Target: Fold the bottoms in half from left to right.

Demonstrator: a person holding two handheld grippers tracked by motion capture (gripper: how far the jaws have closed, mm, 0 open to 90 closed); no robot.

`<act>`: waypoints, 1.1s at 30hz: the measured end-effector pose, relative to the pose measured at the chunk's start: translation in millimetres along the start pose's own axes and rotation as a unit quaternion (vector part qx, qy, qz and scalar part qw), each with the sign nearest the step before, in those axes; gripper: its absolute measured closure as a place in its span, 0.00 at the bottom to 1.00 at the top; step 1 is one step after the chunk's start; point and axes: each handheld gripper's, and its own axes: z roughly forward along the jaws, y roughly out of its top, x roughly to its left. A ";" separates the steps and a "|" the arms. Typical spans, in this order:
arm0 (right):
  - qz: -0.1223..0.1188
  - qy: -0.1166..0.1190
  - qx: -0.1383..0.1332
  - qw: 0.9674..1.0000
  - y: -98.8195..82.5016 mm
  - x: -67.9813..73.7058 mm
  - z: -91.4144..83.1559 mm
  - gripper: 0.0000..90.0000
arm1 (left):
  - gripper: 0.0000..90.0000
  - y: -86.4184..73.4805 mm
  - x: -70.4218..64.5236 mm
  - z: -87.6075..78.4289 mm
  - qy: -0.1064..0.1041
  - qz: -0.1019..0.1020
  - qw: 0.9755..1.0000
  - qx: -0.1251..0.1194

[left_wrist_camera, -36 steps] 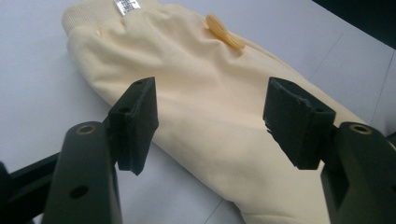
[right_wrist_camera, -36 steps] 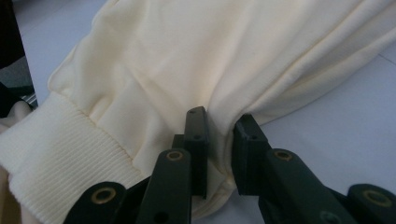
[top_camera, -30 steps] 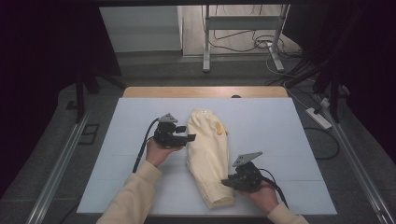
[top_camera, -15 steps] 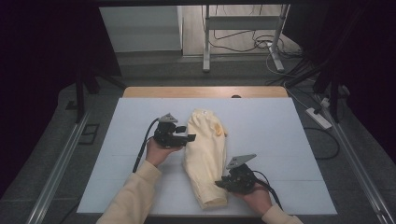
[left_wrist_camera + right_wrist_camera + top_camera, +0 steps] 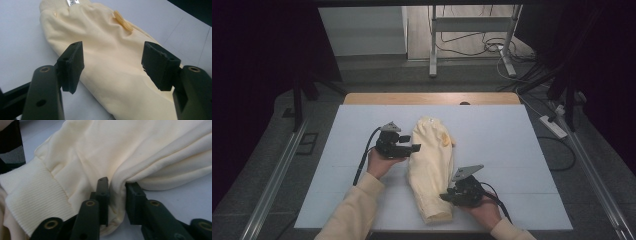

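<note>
While the folded cream sweatshirt (image 5: pixel 432 167) lies lengthwise in the middle of the white table (image 5: pixel 522 150), the right gripper (image 5: pixel 117 195) sits at its near end, its jaws just opening with a fold of fabric still between them. At the sweatshirt's left edge, the left gripper (image 5: pixel 112 62) hovers with jaws wide apart, holding nothing.

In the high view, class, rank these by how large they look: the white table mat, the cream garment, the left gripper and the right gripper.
1. White table mat, largest by far.
2. Cream garment, a long folded bundle.
3. Left gripper and right gripper look alike in size; the right one is nearer the camera, so I would not rank them.
</note>
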 end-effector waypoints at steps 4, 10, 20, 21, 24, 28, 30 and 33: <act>-0.006 -0.028 -0.008 1.000 -0.8 -4.2 -10.7 0.54 | 0.38 1.0 -0.2 1.8 -0.004 0.005 1.000 0.002; 0.014 -0.052 -0.054 0.997 -1.6 -23.5 -34.8 0.45 | 0.38 0.4 -2.0 4.5 -0.010 0.012 1.000 0.008; 0.018 -0.065 -0.081 0.994 0.9 -43.5 -46.4 0.42 | 0.37 -4.3 -3.9 -3.2 -0.001 0.017 1.000 0.009; 0.019 -0.065 -0.082 0.994 1.4 -44.9 -46.2 0.42 | 0.37 -5.2 -3.3 -4.0 0.000 0.016 1.000 0.010; 0.019 -0.069 -0.083 0.994 3.2 -48.9 -45.4 0.42 | 0.37 -7.2 -2.1 -5.6 0.003 0.013 1.000 0.011; 0.020 -0.076 -0.088 0.993 6.0 -52.5 -45.0 0.41 | 0.37 -7.7 -1.8 -6.1 0.003 0.014 1.000 0.012; 0.021 -0.079 -0.090 0.993 6.5 -54.4 -45.4 0.41 | 0.37 -7.8 -1.8 -6.2 0.003 0.015 1.000 0.012; 0.024 -0.084 -0.091 0.992 6.3 -57.3 -45.7 0.41 | 0.37 -7.8 -1.6 -6.5 0.004 0.015 1.000 0.012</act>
